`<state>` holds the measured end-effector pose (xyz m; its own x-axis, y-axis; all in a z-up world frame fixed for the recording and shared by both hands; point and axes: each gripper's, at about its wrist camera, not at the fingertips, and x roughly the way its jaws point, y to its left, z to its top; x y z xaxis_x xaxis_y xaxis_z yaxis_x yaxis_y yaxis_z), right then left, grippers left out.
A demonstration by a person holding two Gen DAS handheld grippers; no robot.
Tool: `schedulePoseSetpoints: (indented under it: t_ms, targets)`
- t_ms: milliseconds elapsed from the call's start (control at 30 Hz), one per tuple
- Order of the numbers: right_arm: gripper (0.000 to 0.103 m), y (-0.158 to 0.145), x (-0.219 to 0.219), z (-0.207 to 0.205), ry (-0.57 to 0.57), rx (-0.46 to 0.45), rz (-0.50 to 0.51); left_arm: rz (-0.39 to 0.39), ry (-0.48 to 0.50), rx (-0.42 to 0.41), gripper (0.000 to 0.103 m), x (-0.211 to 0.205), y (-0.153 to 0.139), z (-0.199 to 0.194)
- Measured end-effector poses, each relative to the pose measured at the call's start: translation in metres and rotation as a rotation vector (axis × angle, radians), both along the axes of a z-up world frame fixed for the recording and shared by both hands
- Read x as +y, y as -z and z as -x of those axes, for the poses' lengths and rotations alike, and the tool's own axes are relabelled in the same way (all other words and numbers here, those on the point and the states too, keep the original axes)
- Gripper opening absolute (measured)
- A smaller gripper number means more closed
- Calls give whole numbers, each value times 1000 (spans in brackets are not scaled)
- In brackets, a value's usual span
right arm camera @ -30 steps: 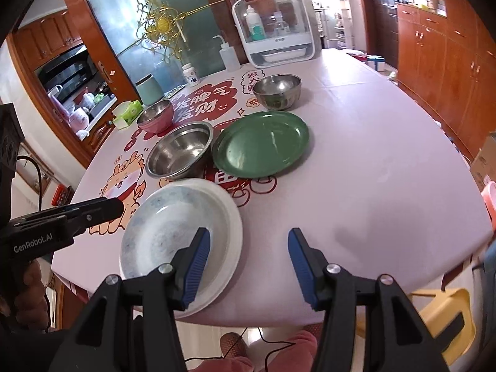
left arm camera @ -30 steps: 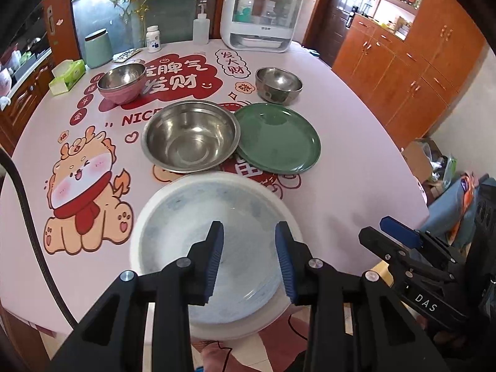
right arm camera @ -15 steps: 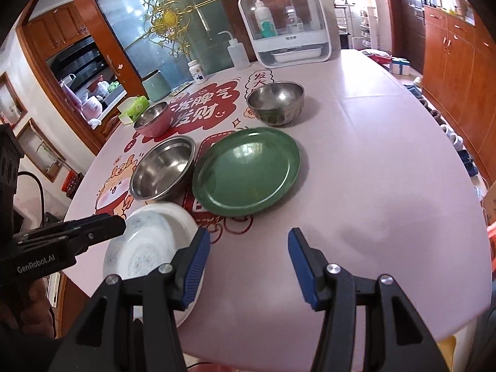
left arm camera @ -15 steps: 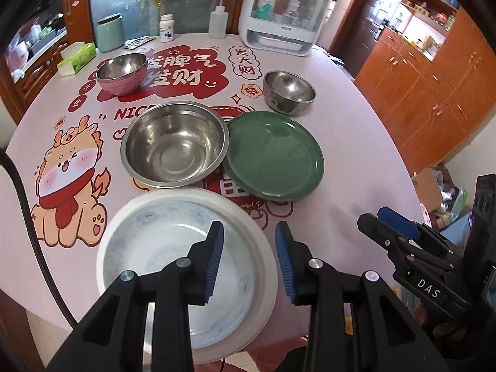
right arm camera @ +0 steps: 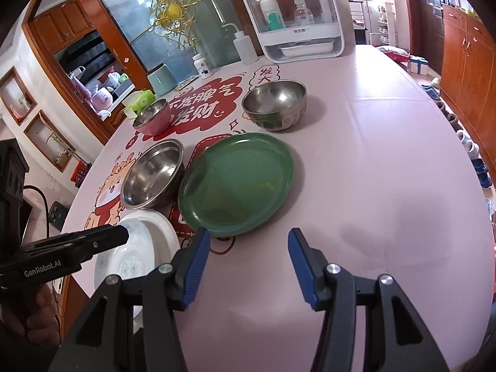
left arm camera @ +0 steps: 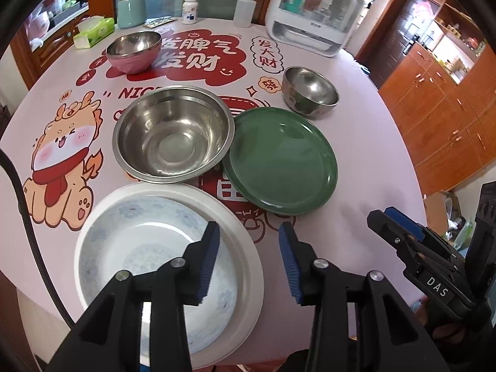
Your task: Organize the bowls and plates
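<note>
We see a round table (left arm camera: 365,142) under a smooth pink printed cloth. A glossy white plate (left arm camera: 161,241) lies beside a shiny steel bowl (left arm camera: 173,136) and a flat green plate (left arm camera: 282,161). The left gripper (left arm camera: 248,245), jaws just widening, straddles the white rim, empty. The right gripper (right arm camera: 245,248) stands apart, empty, just before the green plate.
</note>
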<state>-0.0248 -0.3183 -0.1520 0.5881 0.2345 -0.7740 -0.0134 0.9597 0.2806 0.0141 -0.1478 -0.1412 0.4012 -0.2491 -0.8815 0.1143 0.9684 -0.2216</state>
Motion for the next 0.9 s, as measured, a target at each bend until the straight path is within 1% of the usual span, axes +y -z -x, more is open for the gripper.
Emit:
schedulePoseSetpoints:
  t_ms: [100, 200, 400, 567, 900]
  targets:
    - [53, 2, -8, -10, -6, 9, -8, 4, -16, 13, 43, -4, 5, -7]
    - [53, 5, -16, -21, -7, 16, -23, 14, -27, 26, 48, -9, 11, -16]
    - [53, 14, -30, -44, -6, 36, -55, 30, -67, 60, 48, -17, 27, -33]
    - [52, 22, -38, -62, -13, 60, -89, 63, -100, 107, 48, -18, 43, -47]
    - [52, 47, -44, -87, -38, 121, -141, 79, -182, 177, 49, -14, 71, -67]
